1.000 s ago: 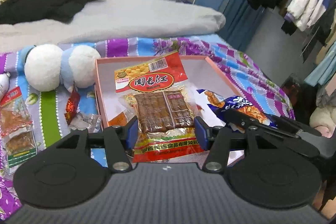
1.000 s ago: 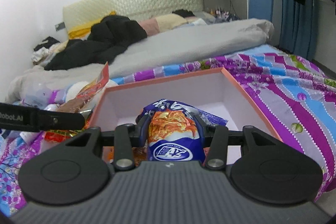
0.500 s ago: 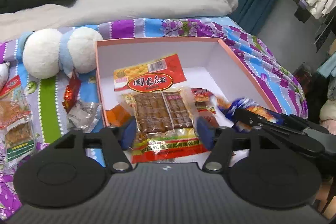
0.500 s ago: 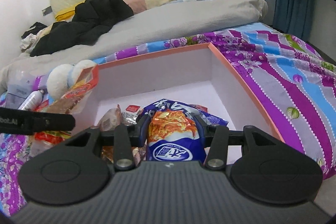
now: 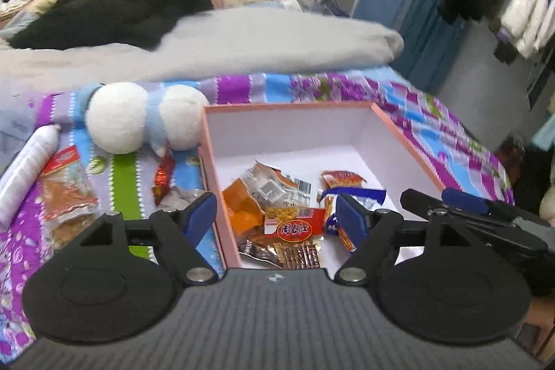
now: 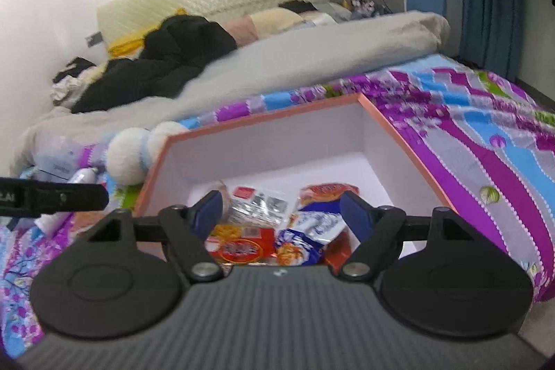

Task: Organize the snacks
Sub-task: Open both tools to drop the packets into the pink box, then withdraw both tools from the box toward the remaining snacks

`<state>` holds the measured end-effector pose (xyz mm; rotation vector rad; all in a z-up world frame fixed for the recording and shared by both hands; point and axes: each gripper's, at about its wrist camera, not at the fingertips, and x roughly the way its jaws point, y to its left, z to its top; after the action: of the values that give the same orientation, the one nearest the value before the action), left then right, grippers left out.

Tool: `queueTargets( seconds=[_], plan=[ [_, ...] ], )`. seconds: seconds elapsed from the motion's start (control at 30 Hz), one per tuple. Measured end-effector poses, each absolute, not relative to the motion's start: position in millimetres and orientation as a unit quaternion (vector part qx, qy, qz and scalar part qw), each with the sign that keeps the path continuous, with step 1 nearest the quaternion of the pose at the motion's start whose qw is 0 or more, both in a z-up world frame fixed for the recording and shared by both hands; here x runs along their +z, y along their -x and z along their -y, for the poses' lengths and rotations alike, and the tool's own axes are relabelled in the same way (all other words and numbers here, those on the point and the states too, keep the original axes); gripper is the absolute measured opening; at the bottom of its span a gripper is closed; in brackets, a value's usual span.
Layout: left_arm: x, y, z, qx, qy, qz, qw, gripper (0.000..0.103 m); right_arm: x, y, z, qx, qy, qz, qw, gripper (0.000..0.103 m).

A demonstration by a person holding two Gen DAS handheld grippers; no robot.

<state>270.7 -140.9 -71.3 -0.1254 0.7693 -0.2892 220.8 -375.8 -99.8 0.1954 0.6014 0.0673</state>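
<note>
A pink-rimmed box [image 5: 291,107] with a white inside sits on the bedspread and holds several snack packs. The red pack with dried tofu [image 5: 295,231] lies at its near edge. The blue and white pack [image 6: 305,238] lies beside it. My left gripper [image 5: 277,217] is open and empty above the box's near left corner. My right gripper [image 6: 281,214] is open and empty above the box's near edge. The box also shows in the right wrist view [image 6: 381,117].
Left of the box lie a white and blue plush toy [image 5: 138,120], a small red snack [image 5: 163,177], an orange pack [image 5: 66,196] and a white spray can [image 5: 24,175]. A grey duvet [image 5: 208,44] and dark clothes [image 5: 121,6] lie behind.
Both grippers opened and let go: the red tofu pack and the blue and white pack now lie in the box. Both grippers drew back and up.
</note>
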Motion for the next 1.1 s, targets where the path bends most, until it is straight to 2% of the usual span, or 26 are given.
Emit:
queueTargets(
  seconds=[0.53, 0.7, 1.1],
  plan=[
    [-17, -188, 75, -0.106, 0.07, -0.319, 0.939, 0.079, -52, -179, 321, 0.098, -0.065, -0.247, 0.962, 0.077],
    [-23, -170, 48, -0.091, 0.08, -0.32, 0.94, 0.079, -47, -164, 299, 0.113, -0.059, -0.238, 0.963, 0.077],
    [-54, -118, 5, -0.053, 0.086, -0.323, 0.941, 0.079, -74, -125, 253, 0.144, -0.057, -0.249, 0.956, 0.077]
  ],
)
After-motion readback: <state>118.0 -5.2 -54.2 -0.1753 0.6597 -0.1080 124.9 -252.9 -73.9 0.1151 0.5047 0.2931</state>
